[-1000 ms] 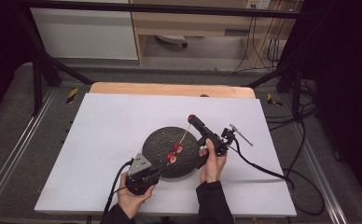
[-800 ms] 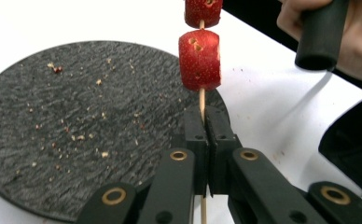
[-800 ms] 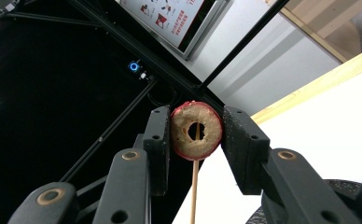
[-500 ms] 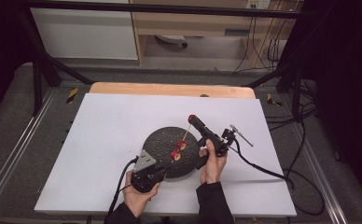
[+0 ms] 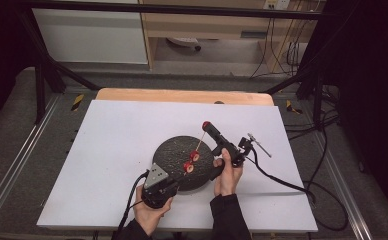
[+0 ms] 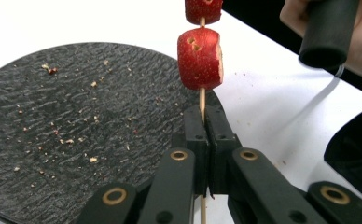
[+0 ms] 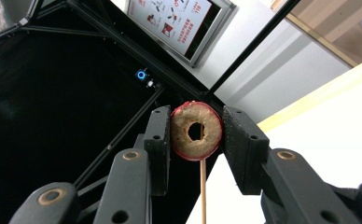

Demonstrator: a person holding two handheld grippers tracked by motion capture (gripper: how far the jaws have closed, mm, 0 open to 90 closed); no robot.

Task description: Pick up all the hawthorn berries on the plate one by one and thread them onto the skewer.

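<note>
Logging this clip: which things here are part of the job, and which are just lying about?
In use: skewer, fruit slices, plate, left claw, right claw.
Lying about: crumbs, poster, cables.

white table sheet (image 5: 117, 150) | wooden strip (image 5: 182, 95) along the table's far edge | black cables (image 5: 327, 150) trailing off the right edge | white cabinet (image 5: 89, 35) beyond the far-left corner | red-and-white poster (image 7: 177, 23) on the wall | crumbs (image 6: 72, 135)

Even overhead light brightens the white table (image 5: 107, 150), surroundings from nine to three o'clock dim, distant background softly blurred.
</note>
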